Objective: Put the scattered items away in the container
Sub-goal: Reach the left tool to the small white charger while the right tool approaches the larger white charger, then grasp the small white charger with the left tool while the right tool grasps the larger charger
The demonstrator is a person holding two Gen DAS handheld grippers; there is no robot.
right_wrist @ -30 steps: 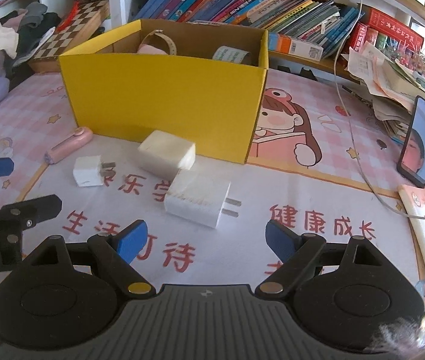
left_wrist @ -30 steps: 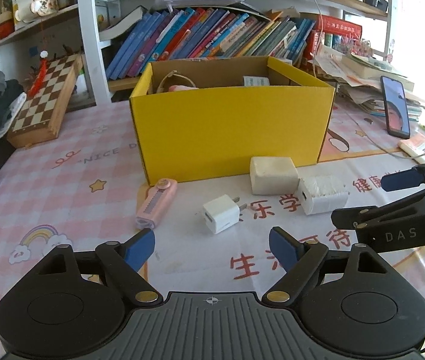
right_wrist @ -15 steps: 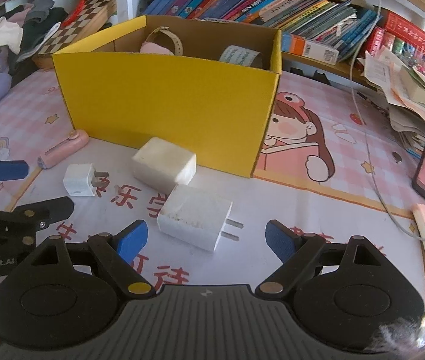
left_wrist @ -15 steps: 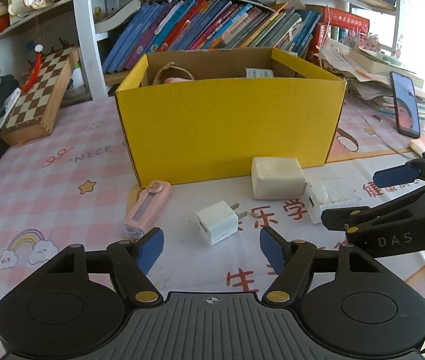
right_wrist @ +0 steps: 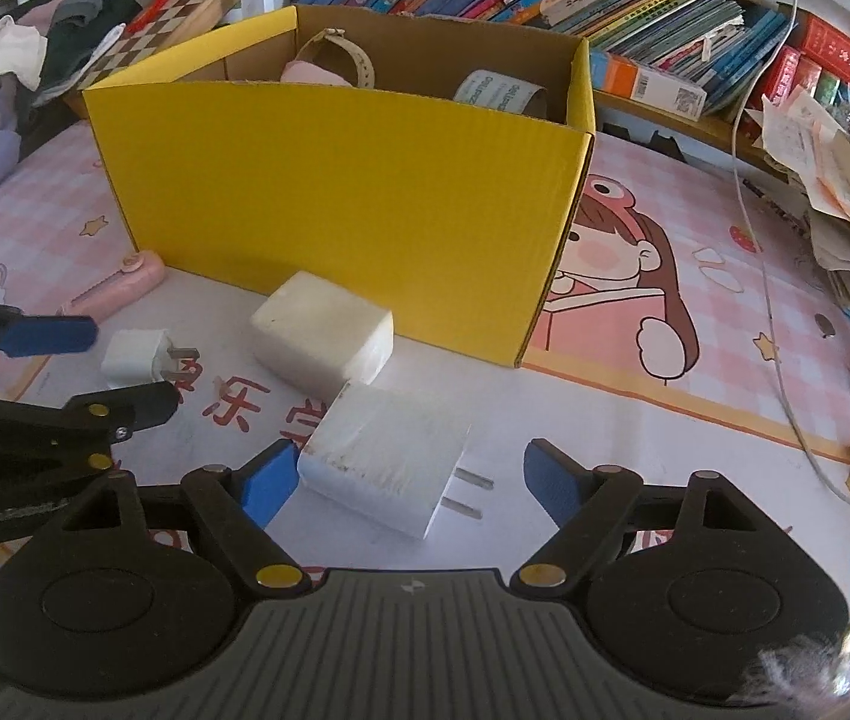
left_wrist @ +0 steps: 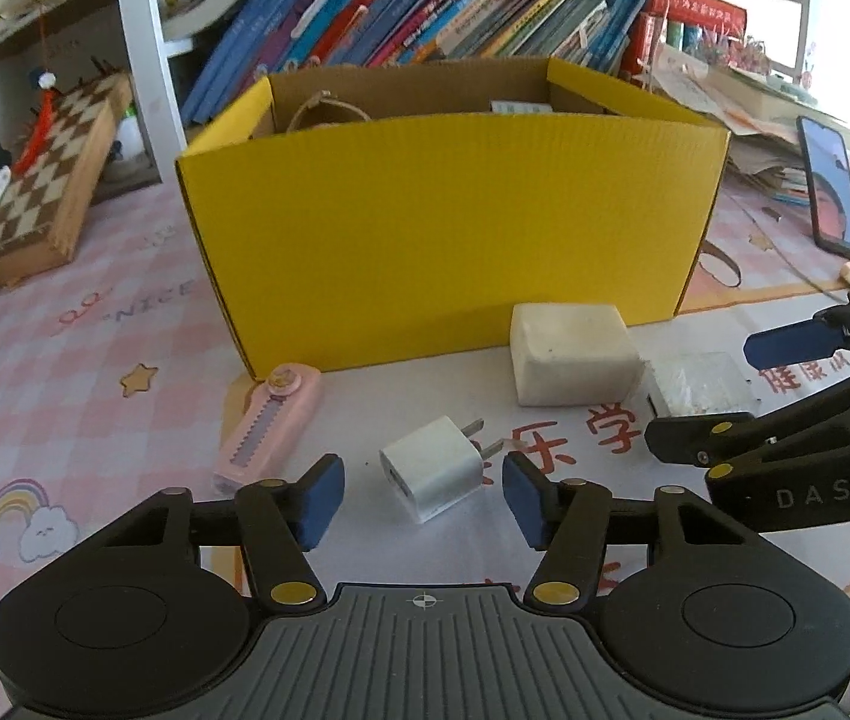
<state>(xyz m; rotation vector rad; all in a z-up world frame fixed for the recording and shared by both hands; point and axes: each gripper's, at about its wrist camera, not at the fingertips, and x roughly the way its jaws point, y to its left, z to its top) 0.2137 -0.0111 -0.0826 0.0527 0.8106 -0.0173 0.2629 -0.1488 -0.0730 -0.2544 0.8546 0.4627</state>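
A yellow cardboard box [left_wrist: 449,228] [right_wrist: 329,180] stands on the mat and holds a few items. In front of it lie a pink utility knife [left_wrist: 269,420] [right_wrist: 116,294], a small white plug adapter [left_wrist: 434,474] [right_wrist: 134,357], a cream block charger [left_wrist: 572,354] [right_wrist: 323,333] and a larger white charger [right_wrist: 386,465] [left_wrist: 698,381]. My left gripper [left_wrist: 422,498] is open, its pads on either side of the small adapter. My right gripper [right_wrist: 407,480] is open, around the larger white charger.
Bookshelves [left_wrist: 425,18] run behind the box. A chessboard case [left_wrist: 47,180] and clothes [right_wrist: 23,54] lie at the left. A phone [left_wrist: 830,186], papers [right_wrist: 845,180] and a white cable [right_wrist: 767,276] lie at the right.
Both grippers have moved forward and lower. The left pads now flank the small adapter, and the right pads now flank the larger charger.
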